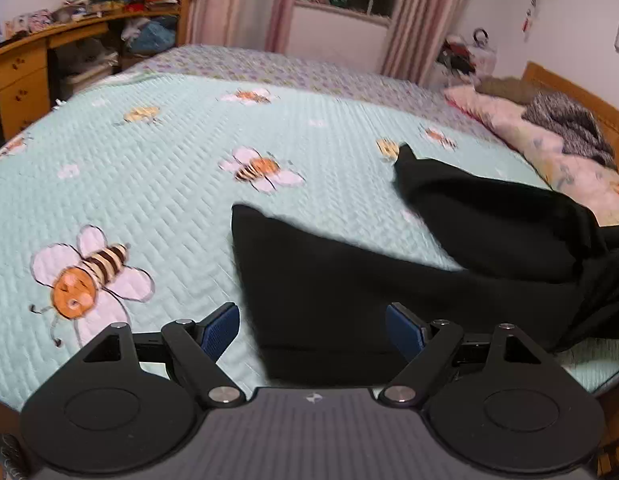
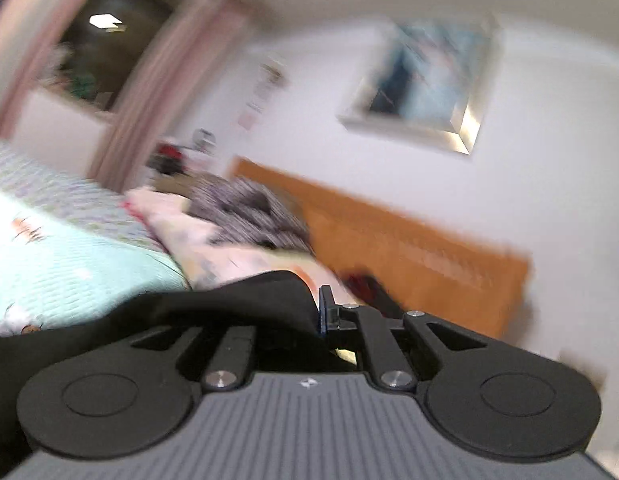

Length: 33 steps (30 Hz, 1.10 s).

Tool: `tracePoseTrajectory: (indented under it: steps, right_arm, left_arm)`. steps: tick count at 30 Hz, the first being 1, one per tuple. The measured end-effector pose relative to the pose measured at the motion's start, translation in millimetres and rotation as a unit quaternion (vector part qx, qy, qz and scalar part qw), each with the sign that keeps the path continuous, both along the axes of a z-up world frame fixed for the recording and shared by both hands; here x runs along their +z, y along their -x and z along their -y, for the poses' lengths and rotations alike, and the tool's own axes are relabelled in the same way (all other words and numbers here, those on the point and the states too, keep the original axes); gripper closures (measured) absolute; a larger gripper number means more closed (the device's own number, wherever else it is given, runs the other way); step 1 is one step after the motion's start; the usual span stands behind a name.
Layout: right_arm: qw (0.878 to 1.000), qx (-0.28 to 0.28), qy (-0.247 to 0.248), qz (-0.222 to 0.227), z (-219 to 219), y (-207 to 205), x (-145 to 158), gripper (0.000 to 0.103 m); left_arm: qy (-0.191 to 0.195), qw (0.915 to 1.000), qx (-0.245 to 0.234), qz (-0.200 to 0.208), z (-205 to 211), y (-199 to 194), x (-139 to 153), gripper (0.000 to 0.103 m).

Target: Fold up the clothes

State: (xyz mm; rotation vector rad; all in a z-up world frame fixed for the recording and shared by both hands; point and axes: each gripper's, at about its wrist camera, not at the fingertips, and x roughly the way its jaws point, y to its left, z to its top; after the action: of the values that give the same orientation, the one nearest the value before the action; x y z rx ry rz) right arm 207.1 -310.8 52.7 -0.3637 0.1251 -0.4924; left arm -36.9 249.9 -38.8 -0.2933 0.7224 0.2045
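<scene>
Black trousers [image 1: 349, 280] lie spread on the bee-print bedspread [image 1: 149, 184], legs apart, soft & floppy, likely light w/ some drag. Left claw [image 1: 312, 328] is apart over a leg hem; take the hem edge. Right claw [image 2: 315, 312] is clamped on the fabric, lifted.

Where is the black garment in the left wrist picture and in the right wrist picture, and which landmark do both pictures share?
Left wrist view: the black garment lies on the bee-print bedspread, centre to right, just ahead of the open left tool.
Right wrist view: it fills the lower left, draped over the right tool, which is shut on it.
Shared landmark: the wooden headboard behind the grey patterned blanket.
</scene>
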Motion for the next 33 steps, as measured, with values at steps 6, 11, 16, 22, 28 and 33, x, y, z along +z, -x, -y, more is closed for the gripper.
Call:
tracePoseTrajectory:
  steps: [6, 11, 16, 22, 28, 33]
  right_arm:
    - [0.981, -0.004, -0.194, 0.004, 69, -3, -6, 0.094]
    - [0.986, 0.083, -0.138, 0.047, -17, -3, 33, 0.096]
    - [0.963, 0.224, 0.075, 0.133, -198, 19, 77, 0.096]
    - [0.825, 0.518, 0.148, 0.171, -401, 114, 95, 0.092]
    - [0.647, 0.743, 0.148, -0.087, -493, 135, 63, 0.088]
    - [0.663, 0.728, 0.107, -0.137, -460, 127, 13, 0.04]
  left_arm:
    - [0.004, 1.0, -0.001, -0.004, 0, -7, -7, 0.021]
    - [0.013, 0.9998, 0.012, -0.001, -13, 1, -11, 0.021]
    - [0.031, 0.9982, 0.047, 0.022, -41, 24, -10, 0.021]
    - [0.053, 0.9948, 0.082, 0.028, -67, 48, -16, 0.021]
    - [0.067, 0.9921, 0.104, 0.021, -87, 71, -32, 0.02]
    - [0.1, 0.9891, 0.108, -0.001, -99, 68, -54, 0.02]
